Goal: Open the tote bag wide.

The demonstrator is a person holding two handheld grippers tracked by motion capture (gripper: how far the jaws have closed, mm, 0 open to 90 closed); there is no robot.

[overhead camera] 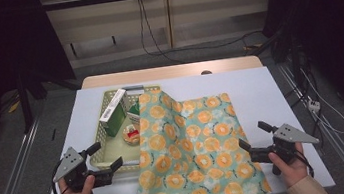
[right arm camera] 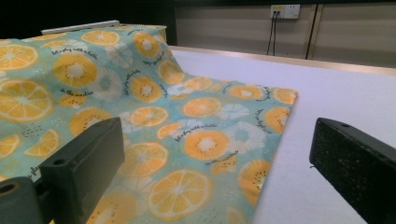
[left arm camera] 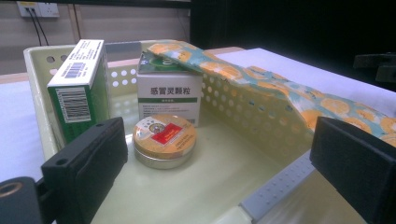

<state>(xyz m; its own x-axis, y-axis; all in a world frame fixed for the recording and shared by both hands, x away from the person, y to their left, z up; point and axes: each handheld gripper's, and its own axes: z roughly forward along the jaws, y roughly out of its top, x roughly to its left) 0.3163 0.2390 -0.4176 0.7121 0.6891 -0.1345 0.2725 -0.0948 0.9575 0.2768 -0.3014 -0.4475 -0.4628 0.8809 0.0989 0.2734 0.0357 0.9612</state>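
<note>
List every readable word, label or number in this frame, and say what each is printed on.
"感冒灵颗粒": front of the white box in the basket.
"in the sunshine": roughly, script on the orange-print cloth bag.
Barcode digits on the green box: too small.
Red label on the round tin: blurred.

The left hand [overhead camera: 76, 192] comes in at seven o'clock and grips the left gripper [overhead camera: 105, 155] from below. Its jaws are spread wide and point toward three o'clock. The right hand [overhead camera: 290, 164] comes in at five o'clock and holds the right gripper [overhead camera: 256, 135]. Its jaws are also spread wide, pointing toward ten o'clock. Both grippers sit low, with nothing between their jaws.
</note>
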